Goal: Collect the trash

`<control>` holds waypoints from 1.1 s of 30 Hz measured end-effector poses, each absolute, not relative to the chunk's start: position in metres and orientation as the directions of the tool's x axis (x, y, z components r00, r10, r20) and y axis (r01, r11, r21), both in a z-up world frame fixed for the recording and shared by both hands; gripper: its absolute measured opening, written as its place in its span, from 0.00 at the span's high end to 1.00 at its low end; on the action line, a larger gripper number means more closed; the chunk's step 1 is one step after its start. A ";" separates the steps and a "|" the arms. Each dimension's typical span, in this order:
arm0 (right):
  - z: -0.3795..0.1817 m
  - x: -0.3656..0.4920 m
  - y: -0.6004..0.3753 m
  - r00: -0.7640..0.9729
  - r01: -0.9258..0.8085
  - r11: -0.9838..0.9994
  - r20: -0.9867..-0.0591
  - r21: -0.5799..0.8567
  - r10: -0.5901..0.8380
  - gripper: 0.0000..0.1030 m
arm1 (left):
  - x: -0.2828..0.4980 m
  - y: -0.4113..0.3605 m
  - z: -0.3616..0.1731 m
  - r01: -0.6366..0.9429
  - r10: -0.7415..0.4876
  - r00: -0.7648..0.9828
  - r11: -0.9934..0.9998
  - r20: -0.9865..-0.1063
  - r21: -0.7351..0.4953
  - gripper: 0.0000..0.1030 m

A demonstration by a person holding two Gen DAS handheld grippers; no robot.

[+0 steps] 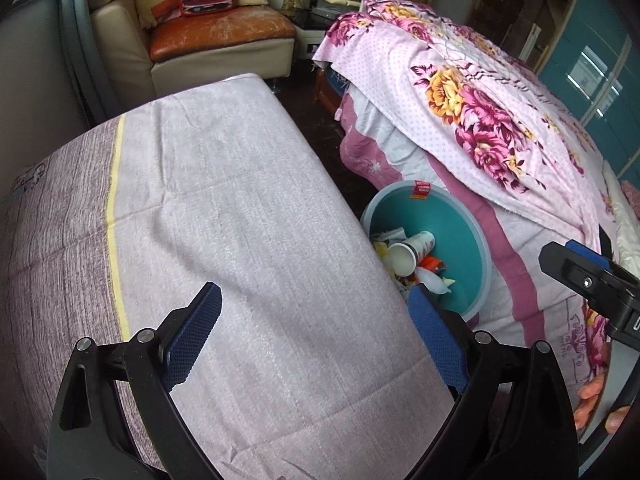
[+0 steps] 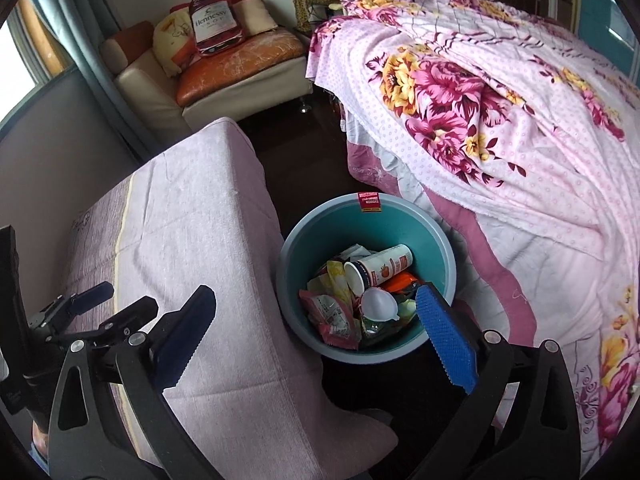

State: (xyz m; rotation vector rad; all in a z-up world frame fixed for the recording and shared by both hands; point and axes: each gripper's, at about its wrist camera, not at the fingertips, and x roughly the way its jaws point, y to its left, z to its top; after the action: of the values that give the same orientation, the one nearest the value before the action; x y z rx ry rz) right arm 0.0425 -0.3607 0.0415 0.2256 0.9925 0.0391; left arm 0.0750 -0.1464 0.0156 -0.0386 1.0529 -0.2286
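A teal bin point(image 2: 432, 256) stands on the dark floor between a cloth-covered table point(image 2: 200, 208) and the bed. Inside lie a paper cup point(image 2: 380, 268), a white plastic cup point(image 2: 376, 304), a pink wrapper point(image 2: 332, 316) and other wrappers. My right gripper point(image 2: 314, 300) hangs open above the bin's near left rim, nothing between its blue pads. My left gripper point(image 1: 314, 300) is open over the table's lilac cloth point(image 1: 240, 220), empty, with the bin point(image 1: 452, 216) to its right. Each view catches the other gripper at its edge: the right gripper point(image 1: 580, 264) and the left gripper point(image 2: 116, 304).
A bed with a pink floral blanket point(image 2: 480, 100) runs along the right, its cover hanging down beside the bin. A cream and orange sofa point(image 2: 224, 64) with cushions stands at the back. A hand point(image 1: 592, 400) shows at the lower right of the left wrist view.
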 end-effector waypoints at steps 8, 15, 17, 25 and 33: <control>0.048 0.017 -0.343 0.543 0.031 0.986 -0.831 0.165 0.122 0.07 | 0.051 -0.131 0.019 0.145 -0.187 0.493 0.981 -0.850 -0.131 0.08; 0.047 0.002 -0.334 0.534 0.017 0.986 -0.835 0.165 0.131 0.07 | 0.035 -0.124 0.018 0.130 -0.167 0.494 0.985 -0.853 -0.118 0.04; 0.045 -0.001 -0.333 0.533 0.016 0.986 -0.836 0.168 0.134 0.07 | 0.032 -0.124 0.017 0.127 -0.162 0.493 0.985 -0.855 -0.114 0.04; 0.040 -0.006 -0.333 0.529 0.008 0.984 -0.836 0.180 0.149 0.07 | 0.027 -0.124 0.013 0.124 -0.152 0.487 0.987 -0.860 -0.104 0.04; 0.036 -0.002 -0.337 0.520 0.015 0.981 -0.840 0.191 0.156 0.07 | 0.027 -0.124 0.010 0.121 -0.140 0.486 0.988 -0.863 -0.093 0.04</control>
State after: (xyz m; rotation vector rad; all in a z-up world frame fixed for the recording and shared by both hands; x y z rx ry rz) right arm -0.0025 -0.3374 0.0362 0.1826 1.0223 0.0849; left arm 0.0270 -0.1243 0.0103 -0.0204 1.0517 -0.1591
